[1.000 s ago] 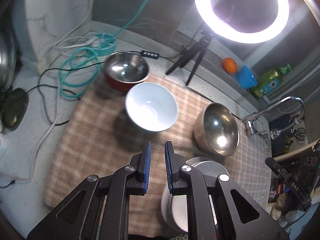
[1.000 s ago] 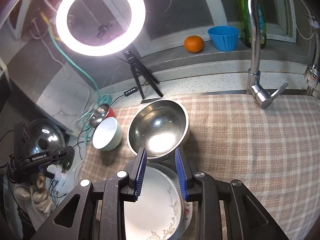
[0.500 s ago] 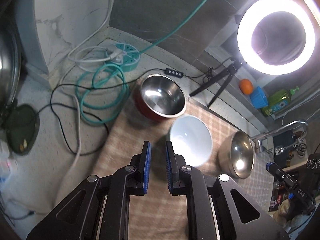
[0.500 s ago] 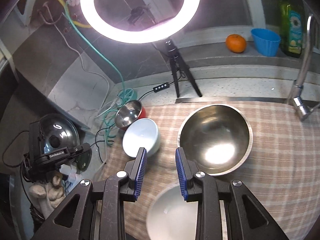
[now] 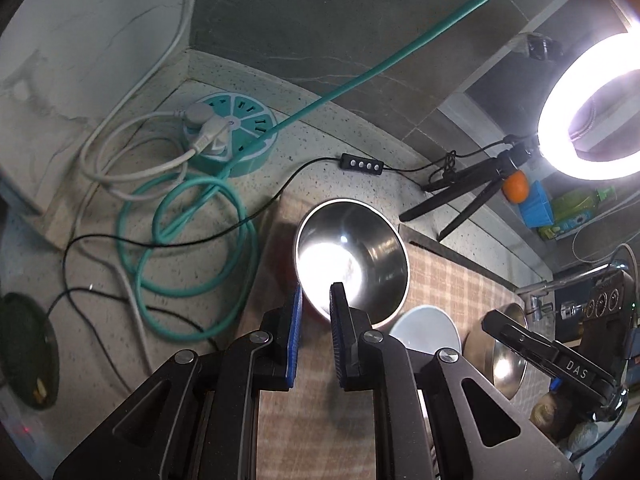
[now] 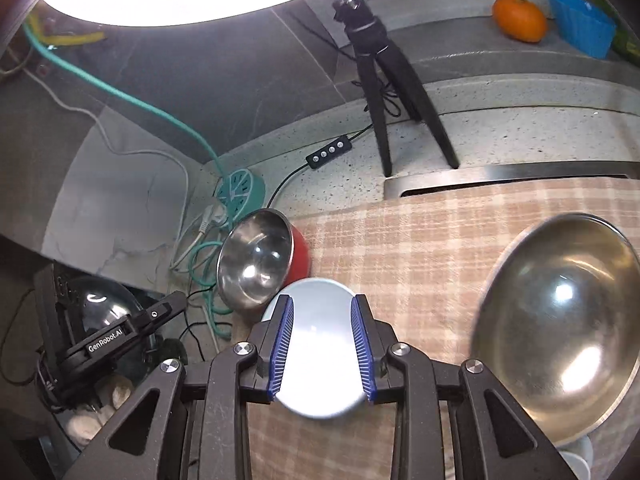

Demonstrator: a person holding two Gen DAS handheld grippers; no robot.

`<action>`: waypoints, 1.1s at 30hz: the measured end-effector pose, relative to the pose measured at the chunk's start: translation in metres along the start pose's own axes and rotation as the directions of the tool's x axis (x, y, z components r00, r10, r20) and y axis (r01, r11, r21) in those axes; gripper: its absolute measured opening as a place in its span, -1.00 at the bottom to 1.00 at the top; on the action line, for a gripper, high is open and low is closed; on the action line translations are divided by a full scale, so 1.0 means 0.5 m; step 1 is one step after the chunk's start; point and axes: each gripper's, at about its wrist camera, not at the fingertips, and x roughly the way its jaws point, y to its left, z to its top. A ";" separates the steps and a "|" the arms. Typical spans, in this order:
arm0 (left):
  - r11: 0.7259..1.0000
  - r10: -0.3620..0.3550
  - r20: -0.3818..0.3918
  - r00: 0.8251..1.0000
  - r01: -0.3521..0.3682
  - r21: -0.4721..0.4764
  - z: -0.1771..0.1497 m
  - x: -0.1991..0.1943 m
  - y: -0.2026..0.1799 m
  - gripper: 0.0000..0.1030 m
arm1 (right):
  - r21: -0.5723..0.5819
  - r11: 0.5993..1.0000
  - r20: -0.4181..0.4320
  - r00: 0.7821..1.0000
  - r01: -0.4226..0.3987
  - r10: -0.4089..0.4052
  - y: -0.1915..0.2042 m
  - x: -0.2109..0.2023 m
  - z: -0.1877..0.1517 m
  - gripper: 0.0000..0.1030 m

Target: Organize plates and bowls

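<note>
A red bowl (image 5: 352, 260) with a steel inside sits at the left end of the checked cloth (image 5: 452, 280). My left gripper (image 5: 317, 292) hangs just over its near rim, its jaws almost closed and holding nothing. To the right lie a white bowl (image 5: 426, 328) and a large steel bowl (image 5: 504, 356). In the right wrist view my right gripper (image 6: 322, 300) is open above the white bowl (image 6: 320, 344), whose sides show past both pads untouched. The red bowl (image 6: 256, 264) is on its left and the large steel bowl (image 6: 560, 320) on its right. A plate edge (image 6: 576, 456) peeks out at the bottom right.
A ring light on a black tripod (image 6: 384, 80) stands behind the cloth. A teal power hub (image 5: 232, 140) and coiled cables (image 5: 188, 240) lie left of the red bowl. An orange (image 6: 520, 18) and a blue cup (image 6: 580, 24) sit on the back ledge. A dark pot lid (image 6: 104, 312) sits at far left.
Both grippers have swept left and lower. The left went from over the white bowl to the red bowl's rim. The right left the plate and steel bowl for the white bowl. Neither jaw gap changed.
</note>
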 end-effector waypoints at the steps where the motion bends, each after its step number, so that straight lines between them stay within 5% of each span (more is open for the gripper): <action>1: 1.000 0.000 -0.002 1.000 0.000 0.001 0.007 0.007 0.001 -0.76 | -0.002 1.000 -0.003 1.000 0.005 -0.005 0.005 0.013 0.009 -0.47; 25: 0.999 0.012 -0.064 0.998 -0.014 -0.039 0.047 0.086 0.024 -0.76 | -0.035 0.999 -0.110 0.994 0.010 -0.014 0.034 0.199 0.086 -0.48; 33: 0.999 0.029 -0.064 0.998 -0.030 -0.022 0.047 0.091 0.031 -0.76 | -0.062 0.998 -0.131 0.991 0.005 -0.013 0.047 0.213 0.086 -0.72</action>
